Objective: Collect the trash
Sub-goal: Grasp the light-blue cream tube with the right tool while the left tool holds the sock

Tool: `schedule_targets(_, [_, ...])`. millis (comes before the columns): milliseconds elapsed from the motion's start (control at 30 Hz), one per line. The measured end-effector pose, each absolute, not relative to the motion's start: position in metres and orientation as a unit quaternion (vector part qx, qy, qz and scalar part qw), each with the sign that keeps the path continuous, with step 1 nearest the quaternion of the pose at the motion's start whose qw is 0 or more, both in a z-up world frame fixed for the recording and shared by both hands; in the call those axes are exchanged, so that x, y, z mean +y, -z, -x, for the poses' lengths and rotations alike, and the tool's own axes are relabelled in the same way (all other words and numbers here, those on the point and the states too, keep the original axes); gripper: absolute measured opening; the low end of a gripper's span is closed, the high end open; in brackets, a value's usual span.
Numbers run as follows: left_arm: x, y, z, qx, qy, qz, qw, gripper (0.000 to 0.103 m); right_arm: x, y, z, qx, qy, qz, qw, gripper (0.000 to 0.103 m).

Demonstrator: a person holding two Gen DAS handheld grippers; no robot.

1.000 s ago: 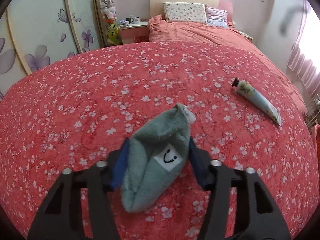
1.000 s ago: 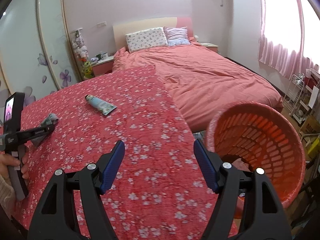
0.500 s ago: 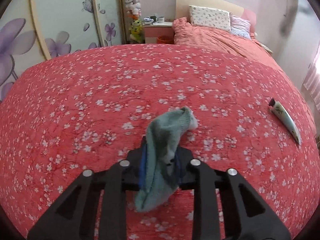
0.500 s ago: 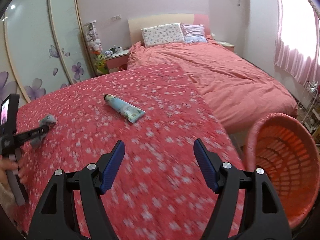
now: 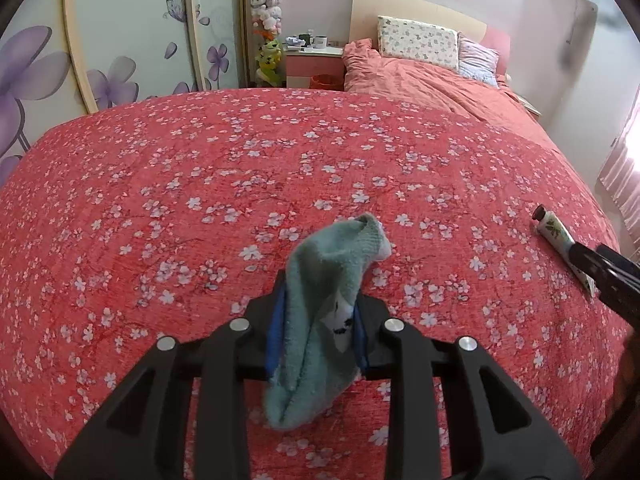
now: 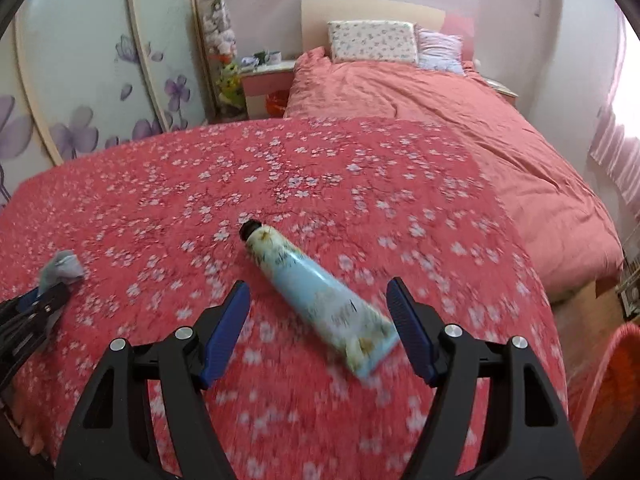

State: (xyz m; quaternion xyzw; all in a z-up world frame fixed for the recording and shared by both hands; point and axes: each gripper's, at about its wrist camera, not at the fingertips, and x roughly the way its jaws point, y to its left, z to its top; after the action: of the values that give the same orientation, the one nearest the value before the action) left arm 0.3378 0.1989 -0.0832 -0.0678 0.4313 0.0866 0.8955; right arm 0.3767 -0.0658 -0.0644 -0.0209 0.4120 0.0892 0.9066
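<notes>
A grey-green fluffy sock (image 5: 332, 264) with a small smiley label is pinched in my left gripper (image 5: 320, 304), which is shut on its middle; the toe hangs down and the cuff sticks up over the red flowered bedspread (image 5: 240, 168). In the right wrist view the sock (image 6: 62, 270) and left gripper (image 6: 40, 300) sit at the far left. A pale blue cream tube (image 6: 316, 292) with a black cap lies on the bedspread. My right gripper (image 6: 318, 284) stands open just above it, a finger on each side, not touching. The tube (image 5: 554, 234) also shows at the left wrist view's right edge.
An orange plastic basket (image 6: 612, 380) stands off the bed's right side, only its rim in view. Further back lie a pink duvet (image 6: 400, 92) and pillows (image 6: 372, 42). A wardrobe with purple flowers (image 5: 120, 40) and a nightstand (image 5: 314, 62) stand at the left.
My left gripper closed on the sock and squeezed it narrow. My right gripper swung left from the basket across the bed, so the tube now lies between its open fingers.
</notes>
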Motion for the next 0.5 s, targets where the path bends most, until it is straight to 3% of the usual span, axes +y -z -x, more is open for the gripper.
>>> schedule_targets(100, [0.199,0.084,-0.337,0.431,-0.086,0.069,0.896,0.029,-0.064,0.069,-0.384,0.428,-0.09,0.033,0.899,0.07])
schedule_targets(167, [0.2,0.084,-0.337,0.43,-0.084,0.072,0.896,0.029,-0.067,0.071,-0.385,0.439,-0.09,0.027,0.894,0.058])
schedule_targets(300, [0.202,0.085,-0.336,0.428,-0.08,0.08,0.896,0.029,-0.069,0.07,-0.376,0.451,-0.092,0.008,0.888,0.047])
schedule_targets(500, [0.205,0.086,-0.334,0.427,-0.078,0.084,0.897,0.029,-0.063,0.066,-0.365,0.445,-0.103,0.006,0.89,0.048])
